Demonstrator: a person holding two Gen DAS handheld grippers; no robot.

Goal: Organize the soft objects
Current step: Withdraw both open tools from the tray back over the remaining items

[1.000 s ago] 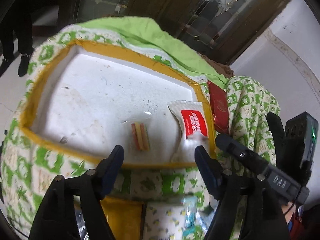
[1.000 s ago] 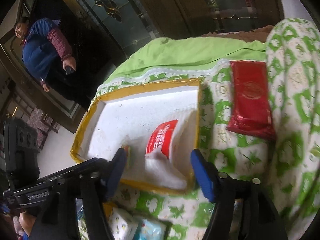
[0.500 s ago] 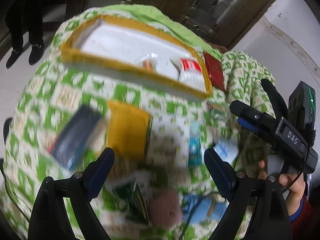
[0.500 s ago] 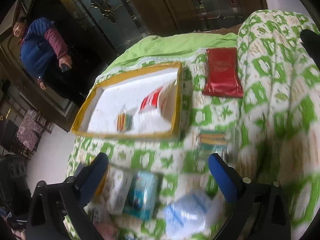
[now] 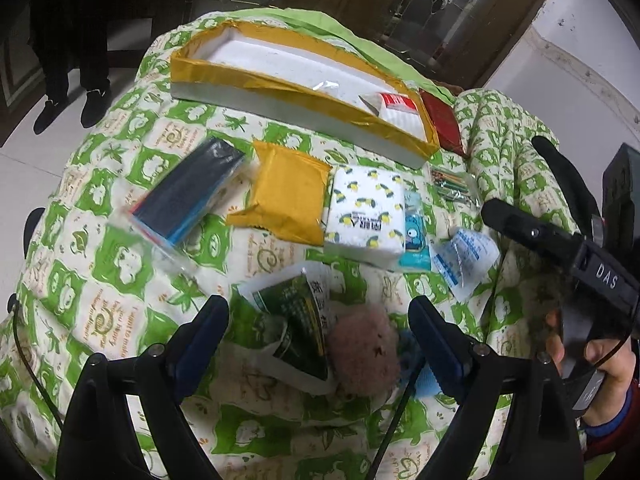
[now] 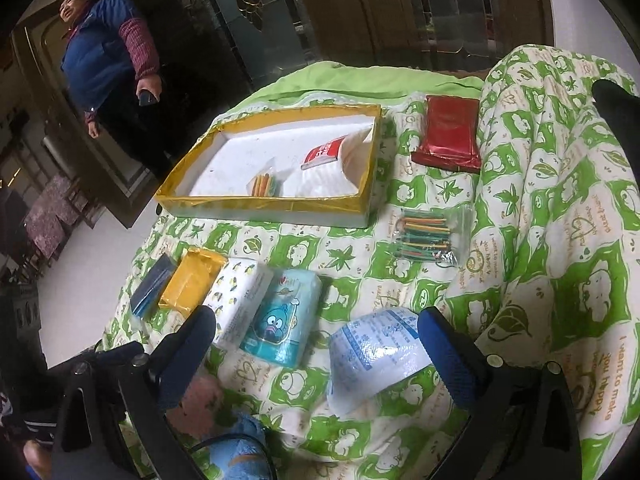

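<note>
A yellow-rimmed white box (image 5: 304, 94) (image 6: 260, 204) sits at the far side of the green-patterned quilt; it holds a red-and-white packet (image 6: 326, 152) and a small bag of coloured strips (image 6: 265, 185). My left gripper (image 5: 318, 328) is open and empty over a green packet (image 5: 296, 320) and a pink fuzzy ball (image 5: 362, 354). My right gripper (image 6: 316, 340) is open and empty over a blue-printed white pouch (image 6: 374, 354) and a teal tissue pack (image 6: 282, 318).
On the quilt lie a white tissue pack (image 5: 366, 216), a yellow packet (image 5: 286, 192), a dark blue bagged item (image 5: 188, 192), a bag of coloured sticks (image 6: 426, 238) and a red packet (image 6: 450, 132). A person (image 6: 108, 64) stands beyond the bed.
Both grippers have pulled back from the box toward the near side of the quilt; the loose items now fill the view. Both stay open and empty.
</note>
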